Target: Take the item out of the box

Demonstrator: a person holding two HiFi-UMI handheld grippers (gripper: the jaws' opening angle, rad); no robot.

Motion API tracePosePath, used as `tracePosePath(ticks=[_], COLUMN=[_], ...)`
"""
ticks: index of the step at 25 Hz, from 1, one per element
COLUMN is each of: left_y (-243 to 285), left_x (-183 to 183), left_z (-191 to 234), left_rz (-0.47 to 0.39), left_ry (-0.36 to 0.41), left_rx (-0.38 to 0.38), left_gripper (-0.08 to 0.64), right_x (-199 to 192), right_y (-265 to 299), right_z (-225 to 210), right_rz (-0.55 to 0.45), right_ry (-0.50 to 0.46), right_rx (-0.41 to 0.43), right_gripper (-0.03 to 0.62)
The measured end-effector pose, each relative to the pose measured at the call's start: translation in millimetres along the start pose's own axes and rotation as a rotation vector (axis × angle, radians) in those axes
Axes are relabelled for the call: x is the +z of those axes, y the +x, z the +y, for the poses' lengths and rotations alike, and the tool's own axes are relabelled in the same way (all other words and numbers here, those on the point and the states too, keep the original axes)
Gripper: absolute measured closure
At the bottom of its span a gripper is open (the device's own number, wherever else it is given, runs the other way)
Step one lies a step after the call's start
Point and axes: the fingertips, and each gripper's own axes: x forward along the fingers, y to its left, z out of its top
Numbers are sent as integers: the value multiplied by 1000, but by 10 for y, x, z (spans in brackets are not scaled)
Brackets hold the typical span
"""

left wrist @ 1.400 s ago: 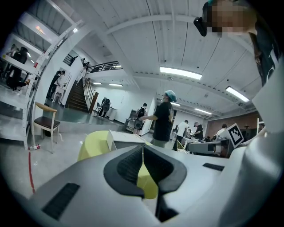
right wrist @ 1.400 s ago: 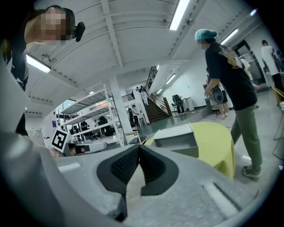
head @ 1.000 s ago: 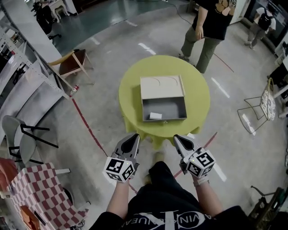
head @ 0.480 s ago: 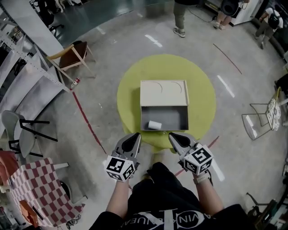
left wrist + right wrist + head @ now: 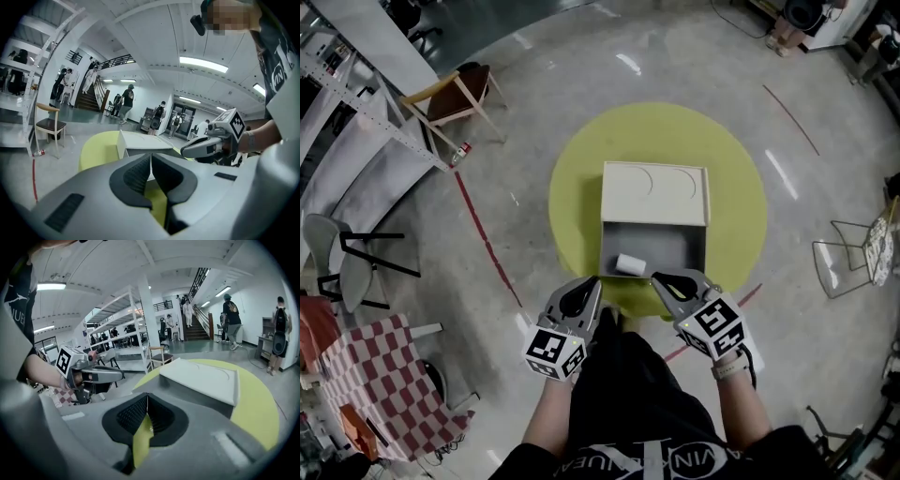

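An open grey box sits on the round yellow-green table, with its pale lid laid flat behind it. A small white item lies in the box's near left corner. My left gripper is shut and empty at the table's near edge, just left of the box's front corner. The right gripper is also shut and empty, its tip by the box's front wall, close to the item. In the right gripper view the box lies ahead to the right and the left gripper to the left.
A wooden chair and metal shelving stand far left. A grey chair and a checkered cloth are at the near left. A wire rack stands at the right. People walk in the background.
The table and box have come closer. Both grippers have moved forward to the table's near edge. The person standing beyond the table has left the head view.
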Motion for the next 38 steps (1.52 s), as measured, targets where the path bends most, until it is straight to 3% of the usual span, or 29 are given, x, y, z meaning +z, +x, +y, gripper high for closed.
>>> tracePosePath(ticks=[9,17,29,38], left_y=[140,196,257,221], left_x=[-47,-122,-164,-160], left_z=[123,204,280,365], left_rz=[48,65,78,69], left_ry=[44,28,31,10], left_rx=[-4,-30,-22,0], left_gripper=[543,543,543,543], right_x=[-37,-91,-348,-407], right_y=[306,608,831,914], right_z=[-101,-92,-166,-157], right_rz=[160,286,485,592], right_ry=[-57,-90,-88,-81], right_rx=[84,160,271,339], right_gripper=[572,548,462,456])
